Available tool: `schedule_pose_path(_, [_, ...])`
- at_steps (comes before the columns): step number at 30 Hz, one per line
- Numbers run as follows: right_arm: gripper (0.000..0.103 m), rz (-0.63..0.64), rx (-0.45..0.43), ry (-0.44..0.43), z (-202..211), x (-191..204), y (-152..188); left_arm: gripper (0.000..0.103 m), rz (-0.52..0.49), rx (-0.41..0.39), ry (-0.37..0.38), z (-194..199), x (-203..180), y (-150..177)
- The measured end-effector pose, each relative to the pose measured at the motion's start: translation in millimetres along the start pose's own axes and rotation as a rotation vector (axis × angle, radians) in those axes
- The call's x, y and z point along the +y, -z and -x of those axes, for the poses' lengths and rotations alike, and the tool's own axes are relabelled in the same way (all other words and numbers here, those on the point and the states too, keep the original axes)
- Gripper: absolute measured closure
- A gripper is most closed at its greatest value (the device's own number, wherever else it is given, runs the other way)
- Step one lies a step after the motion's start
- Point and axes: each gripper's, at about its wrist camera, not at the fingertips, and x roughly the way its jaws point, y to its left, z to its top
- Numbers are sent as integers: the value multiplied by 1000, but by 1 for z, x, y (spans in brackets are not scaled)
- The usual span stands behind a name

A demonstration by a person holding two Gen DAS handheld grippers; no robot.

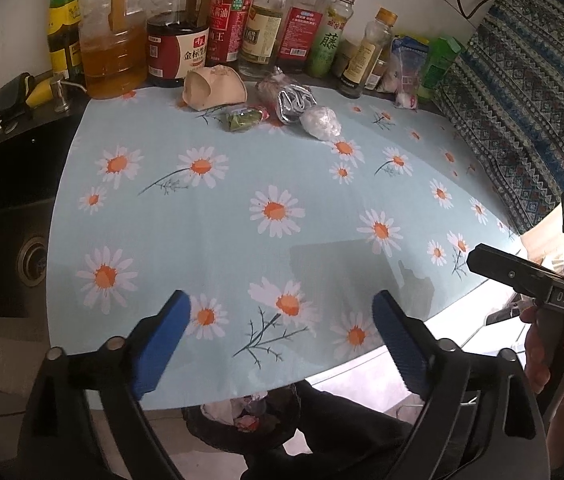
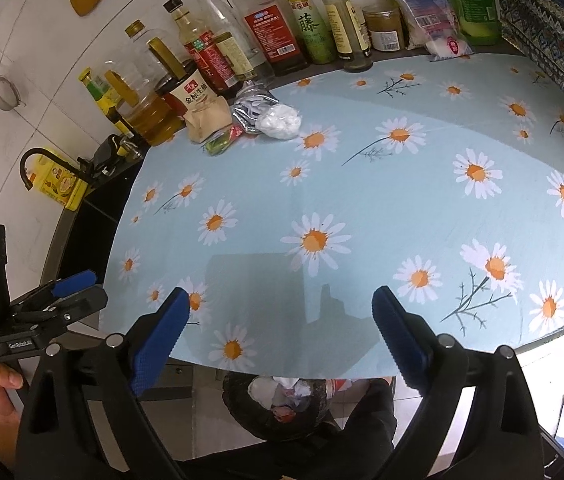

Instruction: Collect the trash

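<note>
Trash lies in a cluster at the far side of the daisy tablecloth (image 1: 241, 208): a crushed beige paper cup (image 1: 211, 87), a green wrapper (image 1: 243, 119), a crumpled silver foil bag (image 1: 294, 102) and a white crumpled wad (image 1: 320, 122). The same cluster shows in the right wrist view: cup (image 2: 206, 120), green wrapper (image 2: 219, 142), foil bag (image 2: 250, 109), white wad (image 2: 279, 121). My left gripper (image 1: 282, 340) is open and empty over the near table edge. My right gripper (image 2: 279, 340) is open and empty beside it. A dark bin (image 1: 241, 416) holding trash stands on the floor below the near table edge; it also shows in the right wrist view (image 2: 282, 404).
A row of oil, vinegar and sauce bottles (image 1: 185, 36) lines the back of the table. A dark sink (image 1: 9, 216) lies to the left. A patterned cloth (image 1: 522, 92) hangs at the right. Bags of seasoning (image 2: 442, 12) stand at the back right.
</note>
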Motion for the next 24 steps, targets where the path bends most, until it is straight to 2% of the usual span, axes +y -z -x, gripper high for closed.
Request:
schedule_pose_path(4, [6, -3, 2, -4, -2, -7, -7, 12, 3, -2, -12, -4, -3, -6])
schedule_pose_path(7, [6, 2, 6, -3, -3, -11, -12, 7, 9, -3, -21, -7, -6, -11])
schedule_pose_path(24, [5, 19, 35, -19, -17, -29, -35, 7, 38, -5, -48, -20, -14, -29])
